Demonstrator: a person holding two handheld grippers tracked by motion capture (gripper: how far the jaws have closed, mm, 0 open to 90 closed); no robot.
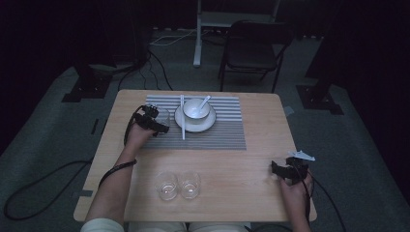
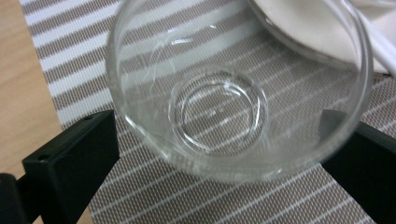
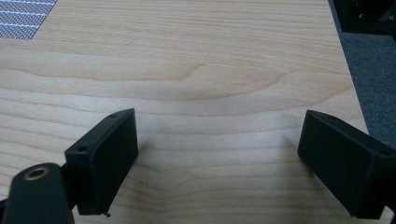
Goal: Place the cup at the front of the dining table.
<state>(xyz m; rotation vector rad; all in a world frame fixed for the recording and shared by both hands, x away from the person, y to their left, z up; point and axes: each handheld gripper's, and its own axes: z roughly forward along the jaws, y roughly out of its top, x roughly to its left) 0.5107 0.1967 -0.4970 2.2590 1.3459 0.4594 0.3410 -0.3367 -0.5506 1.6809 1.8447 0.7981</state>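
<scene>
A clear glass (image 2: 219,100) stands on the grey striped placemat (image 2: 154,196), just left of a white saucer (image 2: 303,28). My left gripper (image 2: 217,121) has one black jaw against each side of the glass. From above, the left gripper (image 1: 160,119) and glass (image 1: 162,115) sit at the placemat's (image 1: 222,128) left end. My right gripper (image 1: 275,169) rests open near the table's right front edge. Between the right gripper's (image 3: 219,126) jaws is bare wood.
A white bowl (image 1: 196,109) with a spoon (image 1: 205,100) sits on the saucer (image 1: 195,125), chopsticks (image 1: 183,121) lying beside it. Two more clear glasses (image 1: 166,186) (image 1: 190,184) stand near the front edge. A folding chair (image 1: 254,48) stands beyond the table (image 1: 261,145).
</scene>
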